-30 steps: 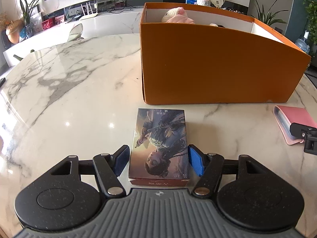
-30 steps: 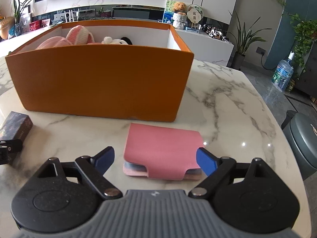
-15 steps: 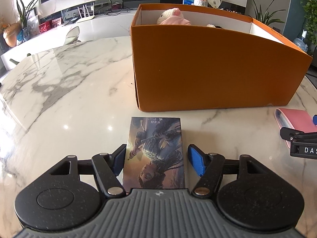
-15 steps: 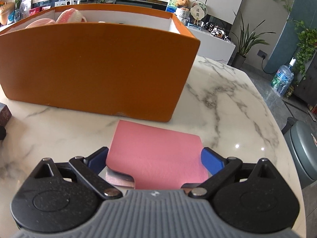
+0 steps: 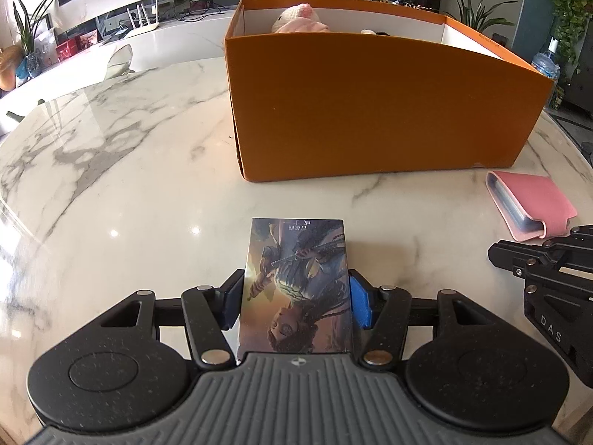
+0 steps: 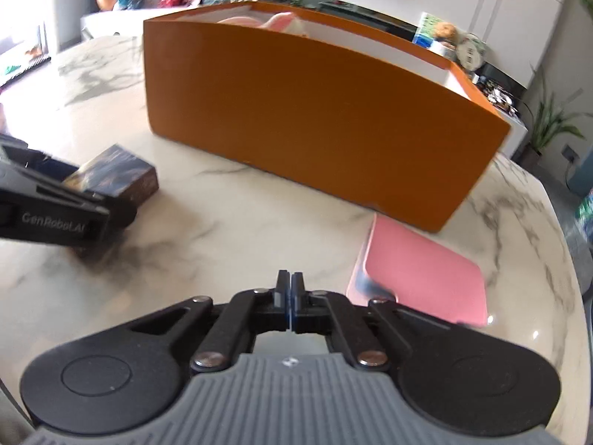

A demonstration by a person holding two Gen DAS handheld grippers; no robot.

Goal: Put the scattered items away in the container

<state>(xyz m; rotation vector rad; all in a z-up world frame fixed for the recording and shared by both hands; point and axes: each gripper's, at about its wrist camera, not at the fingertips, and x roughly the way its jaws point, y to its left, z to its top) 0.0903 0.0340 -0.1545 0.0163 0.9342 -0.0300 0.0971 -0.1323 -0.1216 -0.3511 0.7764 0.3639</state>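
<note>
A small illustrated card box [image 5: 296, 285] lies on the marble table between the blue pads of my left gripper [image 5: 294, 302], which has closed on its sides. It also shows in the right wrist view [image 6: 118, 174]. The orange container [image 5: 370, 104] stands behind, with a pink plush toy [image 5: 300, 22] inside. A pink wallet [image 6: 422, 274] lies flat to the right of my right gripper [image 6: 291, 296], which is shut and empty, its pads touching each other. The wallet also shows in the left wrist view [image 5: 533, 200].
The marble table [image 5: 111, 170] is round, with its edge close on the right [image 6: 563, 259]. The left gripper's body [image 6: 55, 204] sits at the left of the right wrist view. A white counter and plants lie beyond the table.
My left gripper slid forward around the card box and closed on it. My right gripper shut with nothing in it and swung left, so the pink wallet now lies beside it.
</note>
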